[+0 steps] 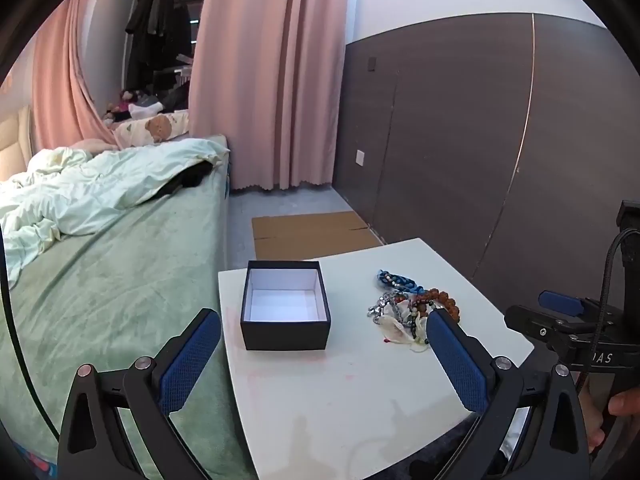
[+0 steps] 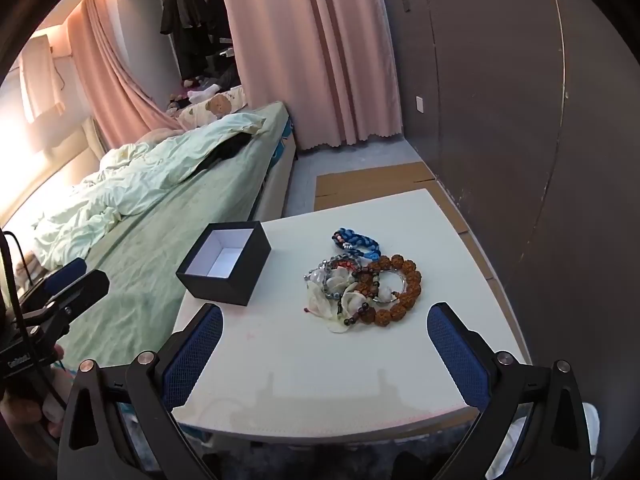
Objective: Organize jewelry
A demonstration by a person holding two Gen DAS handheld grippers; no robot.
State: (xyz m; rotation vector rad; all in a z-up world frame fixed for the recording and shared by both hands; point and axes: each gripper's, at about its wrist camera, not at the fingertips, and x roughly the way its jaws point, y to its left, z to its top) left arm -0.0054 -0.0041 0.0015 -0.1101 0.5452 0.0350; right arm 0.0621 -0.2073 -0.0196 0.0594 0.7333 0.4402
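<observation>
The tangled heap of bead bracelets, blue braided cord and white shell pieces (image 2: 356, 284) lies on the white square counter (image 2: 304, 364), well apart from the open black cardboard box with a white lining (image 2: 224, 264), which sits at its nine o'clock. From the right gripper (image 2: 324, 354) the heap is straight ahead at twelve o'clock, so this hand looks better placed. From the left gripper (image 1: 320, 360) it sits at one o'clock. Both jaws are spread wide, grasping nothing.
</observation>
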